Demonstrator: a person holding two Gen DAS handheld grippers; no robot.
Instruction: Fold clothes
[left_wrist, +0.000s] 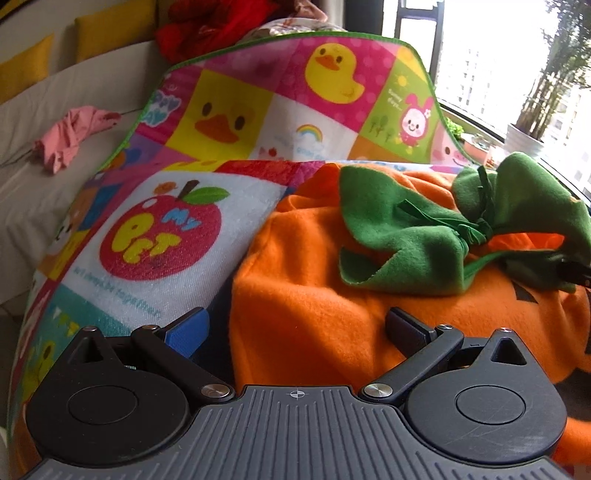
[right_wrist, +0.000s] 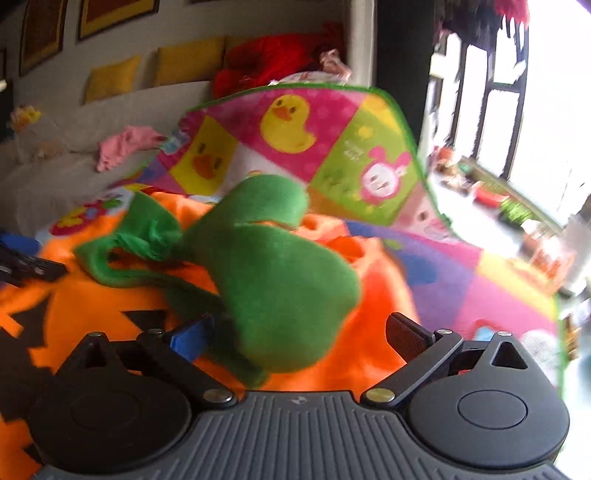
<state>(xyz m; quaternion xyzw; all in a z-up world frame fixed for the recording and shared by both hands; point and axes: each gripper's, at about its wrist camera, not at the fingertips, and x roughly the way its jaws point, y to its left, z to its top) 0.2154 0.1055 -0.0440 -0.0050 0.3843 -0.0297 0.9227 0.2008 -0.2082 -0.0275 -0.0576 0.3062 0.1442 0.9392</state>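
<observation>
- The orange fleece pumpkin costume with a green leaf collar (left_wrist: 332, 288) lies bunched on the colourful cartoon-print play mat (left_wrist: 236, 110); black face shapes show on its front in the right wrist view.
- The left claw (left_wrist: 295, 328) stands wide with nothing between its fingers. It is at the left edge of the orange fleece, where the fleece meets the mat.
- The right claw (right_wrist: 299, 332) is also wide. A lobe of the green collar (right_wrist: 280, 280) lies in its gap, but the fingers do not press on it.
- The garment lies straight ahead of both claws, the collar across between them. The right claw is nearer to the collar, the left one nearer to the left hem.
- I judge the costume is not flat or folded neatly now; the pictures do not settle the stage.
- A small pink garment (left_wrist: 74, 134) lies apart on the pale sofa (left_wrist: 33, 192).
</observation>
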